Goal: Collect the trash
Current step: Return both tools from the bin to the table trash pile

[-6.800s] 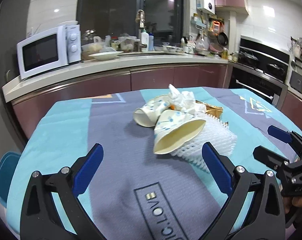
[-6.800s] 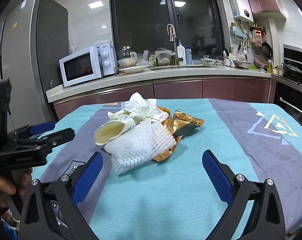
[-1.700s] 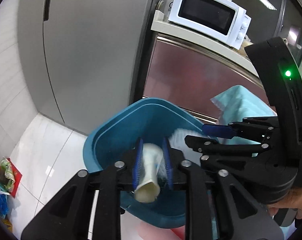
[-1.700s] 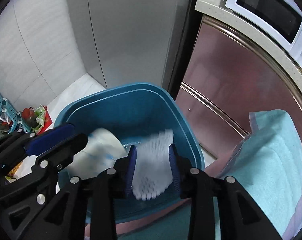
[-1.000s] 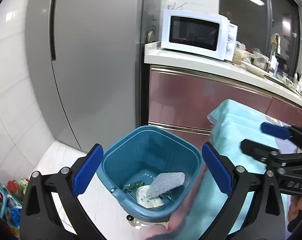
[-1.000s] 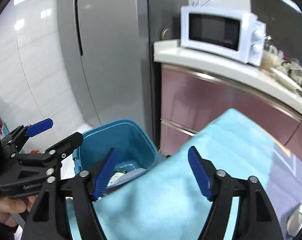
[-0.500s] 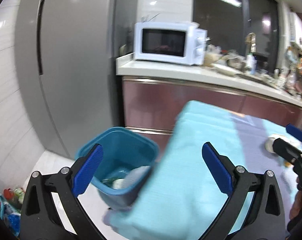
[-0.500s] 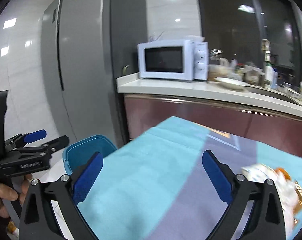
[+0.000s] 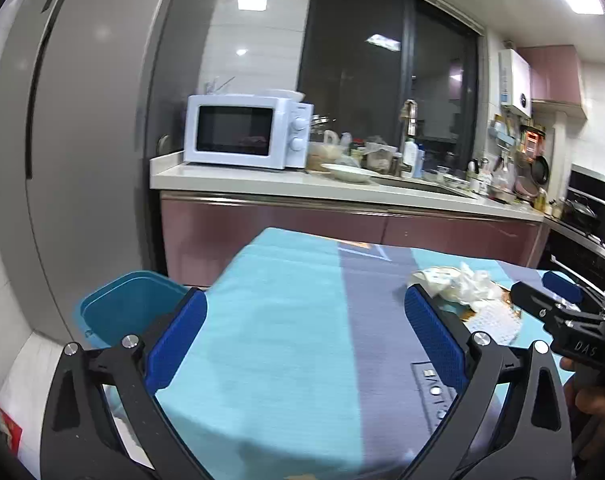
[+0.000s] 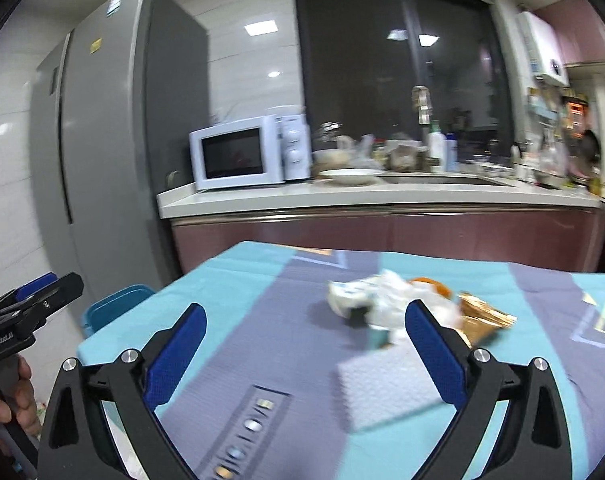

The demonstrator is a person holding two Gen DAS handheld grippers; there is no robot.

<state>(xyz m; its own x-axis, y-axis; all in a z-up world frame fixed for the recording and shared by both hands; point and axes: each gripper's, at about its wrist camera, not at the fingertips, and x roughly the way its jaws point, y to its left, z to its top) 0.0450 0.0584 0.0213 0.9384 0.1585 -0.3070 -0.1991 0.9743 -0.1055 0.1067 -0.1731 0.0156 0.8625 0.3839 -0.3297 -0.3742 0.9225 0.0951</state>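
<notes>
Both tools have swung away from the blue bin [image 9: 118,312] and now face the worktop [image 9: 294,320], which is covered by a cloth in turquoise and grey.

Left tool [image 9: 304,340]: jaws wide, nothing between the pads. Right tool [image 10: 304,344]: jaws wide, nothing gripped; its right pad partly overlaps the trash pile in the right wrist view, but whether it touches cannot be told.

Trash pile [image 10: 386,300]: lies on the worktop, toward the far right side, blurred in the right wrist view. It comprises a paper cup [image 10: 344,298] on its side, crumpled white tissue [image 9: 476,286], a gold foil wrapper [image 10: 484,320] at the right, and a white foam net [image 10: 386,388] on the near side.

Bin: stands on the floor at the left edge of the worktop, beside the grey refrigerator [image 9: 82,140]. A white microwave [image 9: 246,136] sits on the kitchen counter beyond.
</notes>
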